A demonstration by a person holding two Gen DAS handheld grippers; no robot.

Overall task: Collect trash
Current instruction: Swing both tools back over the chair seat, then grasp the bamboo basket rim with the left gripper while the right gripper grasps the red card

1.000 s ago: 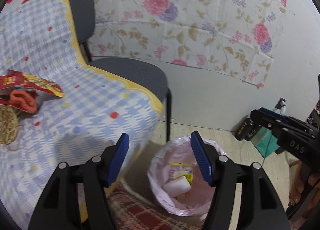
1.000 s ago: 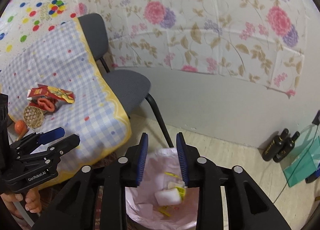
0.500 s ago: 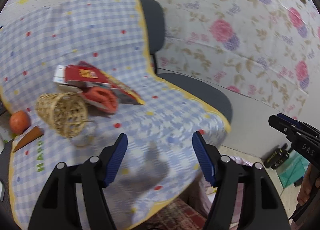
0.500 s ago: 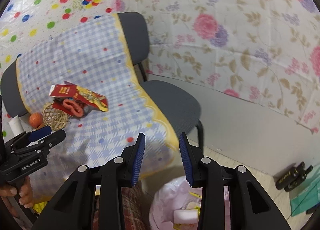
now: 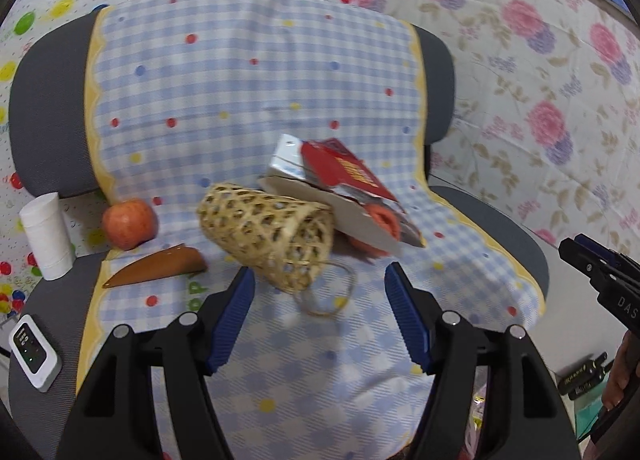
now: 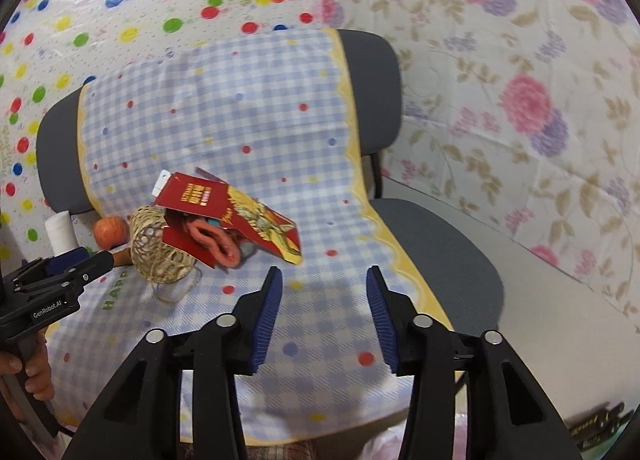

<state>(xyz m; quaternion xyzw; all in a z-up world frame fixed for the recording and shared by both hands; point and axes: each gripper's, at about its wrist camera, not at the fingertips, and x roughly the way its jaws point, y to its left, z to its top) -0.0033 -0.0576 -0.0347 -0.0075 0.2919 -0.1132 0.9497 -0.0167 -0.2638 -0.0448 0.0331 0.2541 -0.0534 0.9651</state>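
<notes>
Both of our grippers hang over the checked cloth (image 5: 248, 99) draped across the chairs, neither holding anything: the left gripper (image 5: 320, 316) has its jaws well apart and empty, and the right gripper (image 6: 324, 312) is opening its jaws with only cloth showing between them. The trash lies mid-cloth: a red snack packet (image 5: 344, 167) lying over a white carton (image 5: 320, 195), with an orange wrapper (image 5: 382, 217) tucked at their lower end, all leaning on a tipped wicker basket (image 5: 272, 236). We judge the packet light, thin and crinkly, its foil likely slick; it should crumple, not break, so a firm pinch on a free edge, such as the yellow printed end in the right view, looks best. The carton seems stiff enough to clamp across its thin side. The orange piece may be soft plastic or rubbery; blur leaves us unsure. The apple (image 5: 129, 223), paper roll (image 5: 44, 236) and brown wedge (image 5: 156, 266) look like keepers. Pulling the packet could roll the basket, so we would lift, not drag.
</notes>
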